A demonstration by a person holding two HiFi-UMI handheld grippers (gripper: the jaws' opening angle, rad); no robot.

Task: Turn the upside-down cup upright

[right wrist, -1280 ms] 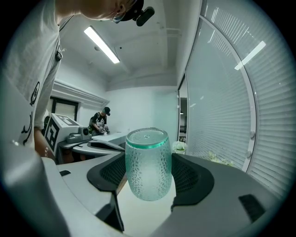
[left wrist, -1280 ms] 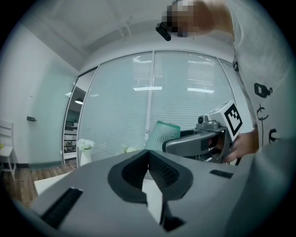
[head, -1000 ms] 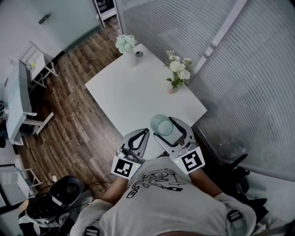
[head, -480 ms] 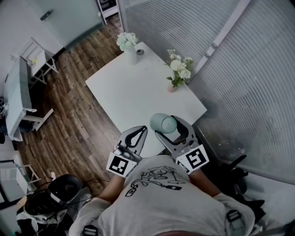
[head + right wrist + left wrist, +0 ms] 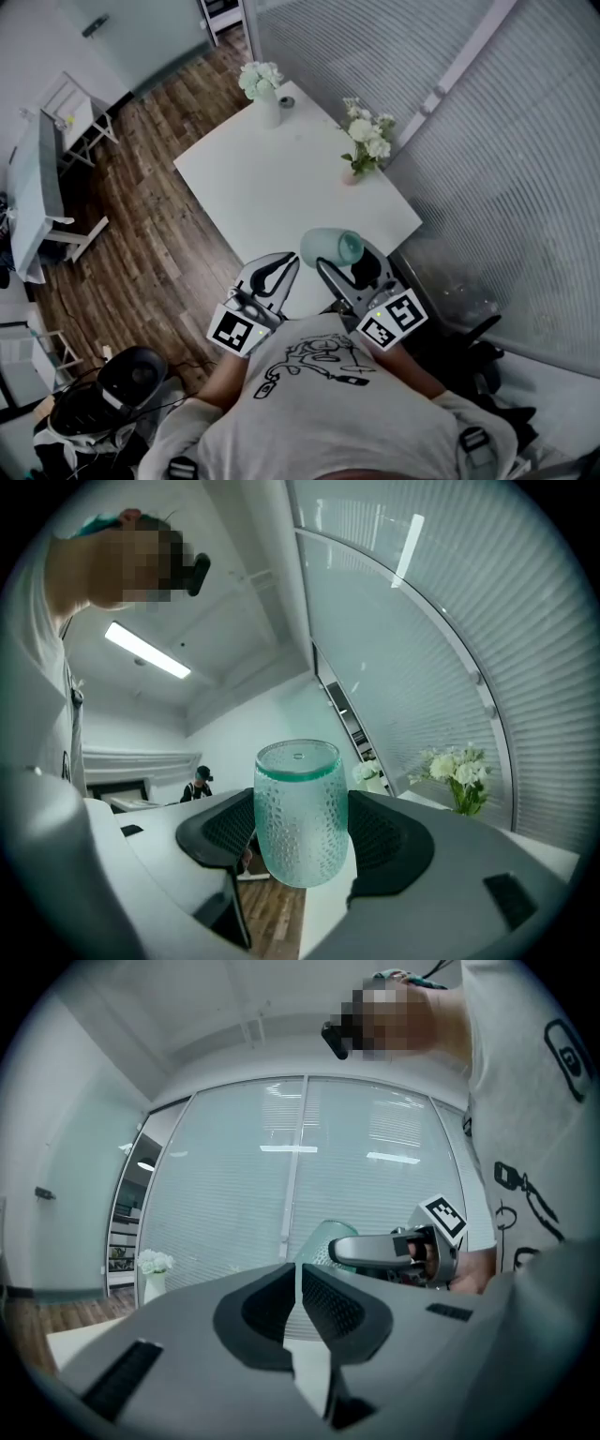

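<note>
A pale teal dimpled cup (image 5: pixel 328 247) is clamped between the jaws of my right gripper (image 5: pixel 343 255), above the near corner of the white table (image 5: pixel 272 187). It lies on its side, one round end facing right. In the right gripper view both pads press the cup (image 5: pixel 300 813) at its middle, and my right gripper (image 5: pixel 300 834) is shut on it. My left gripper (image 5: pixel 279 268) hovers just left of it. In the left gripper view my left gripper (image 5: pixel 298 1288) shows only a thin slit between its jaws, which are starting to open with nothing between them. Beyond them is the cup (image 5: pixel 321 1241).
A white vase of flowers (image 5: pixel 262 94) and a small grey object (image 5: pixel 287 101) stand at the table's far corner. A second bunch of flowers (image 5: pixel 367 141) stands at the right edge. Glass walls with blinds close off the right side. Wooden floor lies to the left.
My right gripper has rolled, tipping the cup from one end facing upward to lying on its side. The left gripper has stayed almost still.
</note>
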